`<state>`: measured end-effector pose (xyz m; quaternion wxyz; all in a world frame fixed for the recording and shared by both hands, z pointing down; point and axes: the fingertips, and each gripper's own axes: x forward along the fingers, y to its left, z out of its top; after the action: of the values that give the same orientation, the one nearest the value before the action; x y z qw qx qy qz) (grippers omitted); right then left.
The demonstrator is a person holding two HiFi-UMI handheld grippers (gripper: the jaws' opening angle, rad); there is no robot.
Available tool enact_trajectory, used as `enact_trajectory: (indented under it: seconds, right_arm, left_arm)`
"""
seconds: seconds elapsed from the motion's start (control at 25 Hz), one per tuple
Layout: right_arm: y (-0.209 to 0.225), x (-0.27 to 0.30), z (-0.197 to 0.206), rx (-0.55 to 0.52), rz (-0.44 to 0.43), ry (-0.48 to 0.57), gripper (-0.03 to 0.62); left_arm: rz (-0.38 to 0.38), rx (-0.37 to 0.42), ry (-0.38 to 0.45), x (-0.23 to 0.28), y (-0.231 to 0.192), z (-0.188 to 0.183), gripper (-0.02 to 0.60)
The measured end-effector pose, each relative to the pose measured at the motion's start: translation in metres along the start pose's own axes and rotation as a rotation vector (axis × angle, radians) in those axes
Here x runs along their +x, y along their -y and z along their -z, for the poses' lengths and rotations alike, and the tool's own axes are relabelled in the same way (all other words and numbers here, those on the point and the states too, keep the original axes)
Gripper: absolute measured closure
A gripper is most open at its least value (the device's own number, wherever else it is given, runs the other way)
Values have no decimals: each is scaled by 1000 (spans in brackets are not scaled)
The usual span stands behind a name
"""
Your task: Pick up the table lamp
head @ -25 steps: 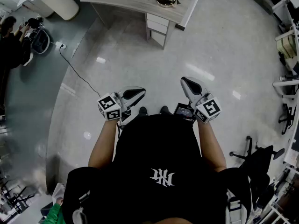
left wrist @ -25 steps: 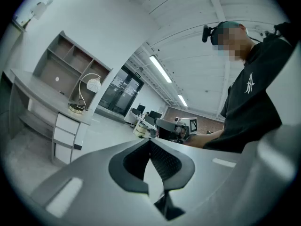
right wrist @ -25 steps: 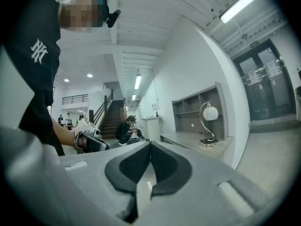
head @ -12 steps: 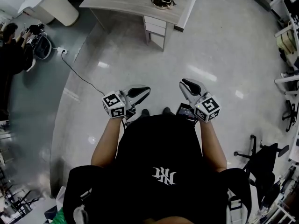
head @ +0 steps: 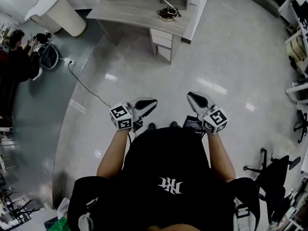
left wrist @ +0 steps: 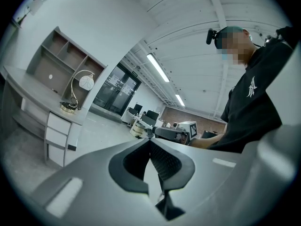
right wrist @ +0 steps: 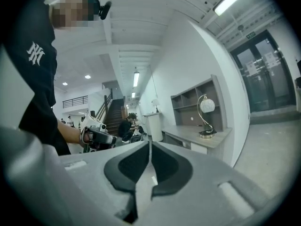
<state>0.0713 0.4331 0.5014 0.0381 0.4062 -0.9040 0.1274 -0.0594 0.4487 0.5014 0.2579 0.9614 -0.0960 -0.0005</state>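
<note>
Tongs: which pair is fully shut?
The left tongs: their tips meet, nothing between. The right tongs have just been opening, a thin slit showing, also empty.

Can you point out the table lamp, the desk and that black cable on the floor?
White-globed, gold-based table lamp (right wrist: 207,105): right gripper view, on the globe.
Pale grey wooden desk (head: 132,8): head view, bare top.
Thin black floor cable (head: 89,84): head view, mid-length.
</note>
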Motion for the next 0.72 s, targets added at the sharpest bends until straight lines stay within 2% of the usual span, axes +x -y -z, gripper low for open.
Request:
enact_trajectory:
  seconds: [0.04, 0.28, 0.72]
  right_arm:
    - [1, 0, -2, -4, -9, 5, 588]
    - [4, 4, -6, -22, -80, 2, 591]
    - [18, 7, 3, 20, -162, 7, 591]
  left_arm:
    - [-4, -1, 3, 1, 0, 0, 589]
    - [-36, -8, 8, 4, -4, 1, 588]
    - [-112, -43, 10, 16, -16, 9, 588]
